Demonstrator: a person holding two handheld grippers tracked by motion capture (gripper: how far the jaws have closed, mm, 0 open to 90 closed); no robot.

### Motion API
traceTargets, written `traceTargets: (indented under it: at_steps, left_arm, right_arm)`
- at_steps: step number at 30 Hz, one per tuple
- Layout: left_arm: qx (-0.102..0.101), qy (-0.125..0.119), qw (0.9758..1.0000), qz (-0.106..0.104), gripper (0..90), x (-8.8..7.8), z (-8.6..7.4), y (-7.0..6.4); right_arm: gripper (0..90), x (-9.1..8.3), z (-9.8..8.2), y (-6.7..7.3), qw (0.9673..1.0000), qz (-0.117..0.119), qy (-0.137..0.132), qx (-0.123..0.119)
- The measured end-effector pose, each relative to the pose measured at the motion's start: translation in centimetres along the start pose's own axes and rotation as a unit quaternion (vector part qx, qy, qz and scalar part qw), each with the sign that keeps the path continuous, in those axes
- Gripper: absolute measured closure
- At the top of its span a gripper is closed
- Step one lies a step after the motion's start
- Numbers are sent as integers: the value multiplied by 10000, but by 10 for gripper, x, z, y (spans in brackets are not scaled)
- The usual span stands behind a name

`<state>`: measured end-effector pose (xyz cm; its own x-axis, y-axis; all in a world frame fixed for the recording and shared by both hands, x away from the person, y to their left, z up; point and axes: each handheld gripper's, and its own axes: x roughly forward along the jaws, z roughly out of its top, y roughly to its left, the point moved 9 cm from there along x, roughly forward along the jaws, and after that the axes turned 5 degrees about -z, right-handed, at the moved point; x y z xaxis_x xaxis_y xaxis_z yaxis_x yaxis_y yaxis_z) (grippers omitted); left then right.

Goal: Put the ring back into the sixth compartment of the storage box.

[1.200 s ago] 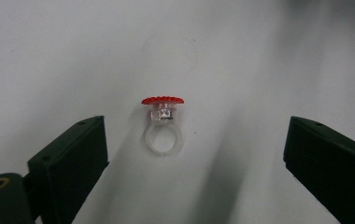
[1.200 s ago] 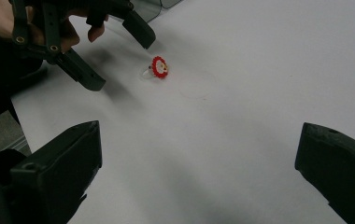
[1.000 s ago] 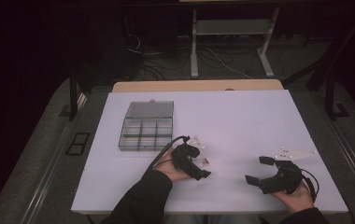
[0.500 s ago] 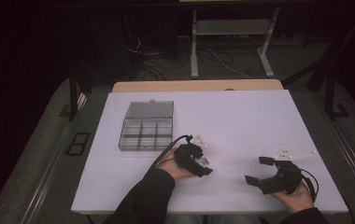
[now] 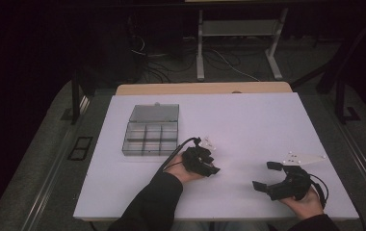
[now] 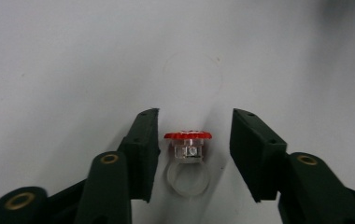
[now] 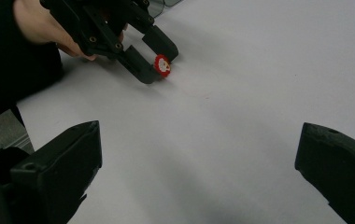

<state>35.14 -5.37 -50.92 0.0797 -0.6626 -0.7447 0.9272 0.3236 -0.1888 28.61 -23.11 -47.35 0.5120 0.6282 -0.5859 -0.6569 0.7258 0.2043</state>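
A small clear plastic ring with a red scalloped top [image 6: 188,144] lies on the white table [image 5: 248,120]. My left gripper [image 6: 195,113] points down at it with one black jaw on each side. The jaws have just been closing, and a narrow gap still shows at each pad, so they do not press on it. From the right gripper view the ring [image 7: 162,65] sits between the left gripper's fingertips [image 7: 170,52]. In the high view the left gripper [image 5: 211,166] is near the table's middle front. My right gripper [image 5: 266,175] rests at the front right, wide open and holding nothing.
A clear compartment box [image 5: 151,138] with its lid [image 5: 154,113] folded back stands left of centre, just behind the left hand. Dark floor, cables and a metal stand lie beyond the table's far edge.
The left gripper's jaws have drawn in around the ring, and the hand has barely shifted. The right hand and gripper have stayed put.
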Motion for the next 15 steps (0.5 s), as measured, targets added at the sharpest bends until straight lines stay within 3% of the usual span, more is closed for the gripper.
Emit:
traceTargets:
  at_steps: [5,8,15]
  left_arm:
    - [11,-12,9999,135,658,-1,0,4]
    - [-89,-44,9999,120,679,-2,1,2]
    - [-50,-154,9998,121,692,-7,4,5]
  right_arm:
    - [6,0,0,0,10000,4,1,-1]
    - [6,0,0,0,10000,9,9,-1]
    - [6,0,0,0,10000,12,9,-1]
